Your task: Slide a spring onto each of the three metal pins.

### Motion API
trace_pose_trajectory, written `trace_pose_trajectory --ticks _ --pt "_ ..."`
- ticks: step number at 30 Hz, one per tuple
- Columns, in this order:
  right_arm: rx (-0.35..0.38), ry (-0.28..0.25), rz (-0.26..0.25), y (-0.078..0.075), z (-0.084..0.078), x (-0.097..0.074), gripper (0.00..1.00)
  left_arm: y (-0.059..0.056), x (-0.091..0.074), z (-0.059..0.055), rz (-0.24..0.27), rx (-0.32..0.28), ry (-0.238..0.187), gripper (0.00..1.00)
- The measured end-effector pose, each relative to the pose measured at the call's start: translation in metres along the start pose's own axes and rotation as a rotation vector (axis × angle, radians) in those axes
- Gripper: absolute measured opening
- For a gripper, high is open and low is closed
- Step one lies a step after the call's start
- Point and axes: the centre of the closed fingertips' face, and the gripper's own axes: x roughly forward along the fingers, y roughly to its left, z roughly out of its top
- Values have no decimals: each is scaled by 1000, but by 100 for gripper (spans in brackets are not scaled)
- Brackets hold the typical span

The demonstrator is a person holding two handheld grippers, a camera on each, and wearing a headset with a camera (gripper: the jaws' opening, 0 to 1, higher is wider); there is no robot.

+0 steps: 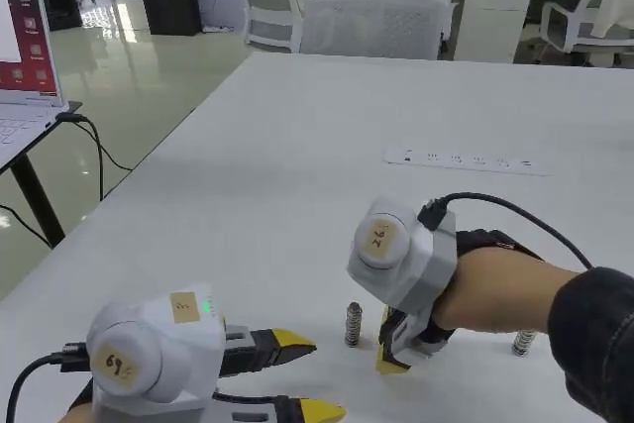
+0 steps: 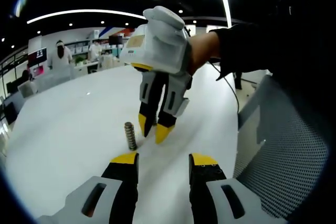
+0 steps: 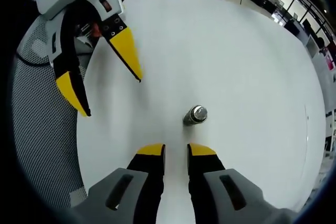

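Head view looks down on the white table [image 1: 297, 146], where my left gripper [image 1: 322, 378] lies low at the near edge with its yellow tips pointing right, and my right gripper [image 1: 391, 364] hangs tips-down from my right hand [image 1: 485, 289]. Just beside those tips, on their left, a spring [image 1: 353, 324] stands upright on the table. A second spring [image 1: 523, 342] stands further right, near my sleeve, and a white power strip [image 1: 461, 158] lies well beyond both. From this angle I cannot tell whether either spring sits on a pin. Right gripper view looks straight down on the spring [image 3: 195, 115] and adds what the head view lacks: a shiny round cap at the centre of the coils, just ahead of the right gripper [image 3: 176, 149]. Its jaws stand a narrow gap apart with nothing between them. The same view catches the left gripper [image 3: 113, 97] at upper left, jaws spread wide and empty. Left gripper view gives the side-on picture: the left gripper [image 2: 164, 159] has its own jaws parted at the bottom, and ahead of them the right gripper [image 2: 152, 132] points its tips down just right of the spring [image 2: 129, 136], close but not touching it.
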Motion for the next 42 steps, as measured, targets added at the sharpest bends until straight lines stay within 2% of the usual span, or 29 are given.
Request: trace_pose_trajectory --ticks 15,20,24,35,42 --pt "-1 -39 -14 24 -10 -17 15 -1 1 -1 -5 5 9 32" --pt "9 -80 -1 39 -10 -25 15 -1 1 0 -5 8 9 32" --pt "20 -102 -7 45 -12 -32 15 -2 1 0 -5 9 9 32" --pt "86 -199 -36 50 -15 -54 15 -2 0 1 -3 9 0 33" --pt "148 -236 -59 50 -31 -63 15 -2 -1 0 -1 6 -3 33"
